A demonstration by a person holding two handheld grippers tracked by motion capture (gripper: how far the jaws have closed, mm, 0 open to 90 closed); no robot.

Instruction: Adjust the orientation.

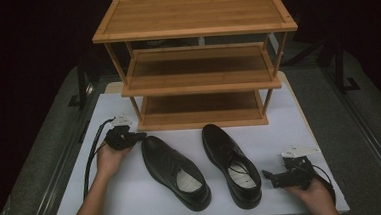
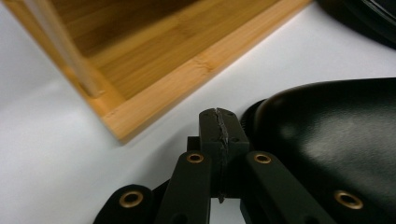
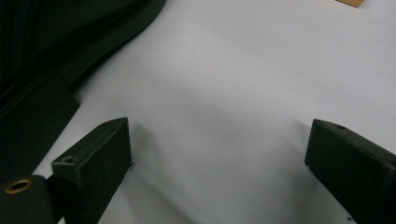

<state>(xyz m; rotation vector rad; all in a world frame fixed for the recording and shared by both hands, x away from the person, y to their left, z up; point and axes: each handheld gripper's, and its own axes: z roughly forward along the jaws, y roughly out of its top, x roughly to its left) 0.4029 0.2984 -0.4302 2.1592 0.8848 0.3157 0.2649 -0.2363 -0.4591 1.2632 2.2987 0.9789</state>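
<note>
- Forearms enter from the near edge of the high view, both cut off by the frame; the left one reaches further in.
- White table [image 1: 133,191] fills the middle, its surroundings lost in darkness.
- Far on it stands a three-tier bamboo shoe rack [image 1: 196,32]; the space behind its shelves is too dark to make out.
- Between rack and near edge lie two black dress shoes, toes pointing far-left: the left shoe [image 1: 175,171] and the right shoe [image 1: 232,164], close together but apart.
- At far left, the left gripper [image 1: 139,136] has its jaws clenched together with nothing between them; in the left gripper view its tip [image 2: 219,122] sits just beside the left shoe's toe [image 2: 327,135]. Contact cannot be told.
- At near right, the right gripper [image 1: 267,175] lies just beside the right shoe's heel, jaws released and spread wide over bare table [image 3: 219,93], gripping nothing.
</note>
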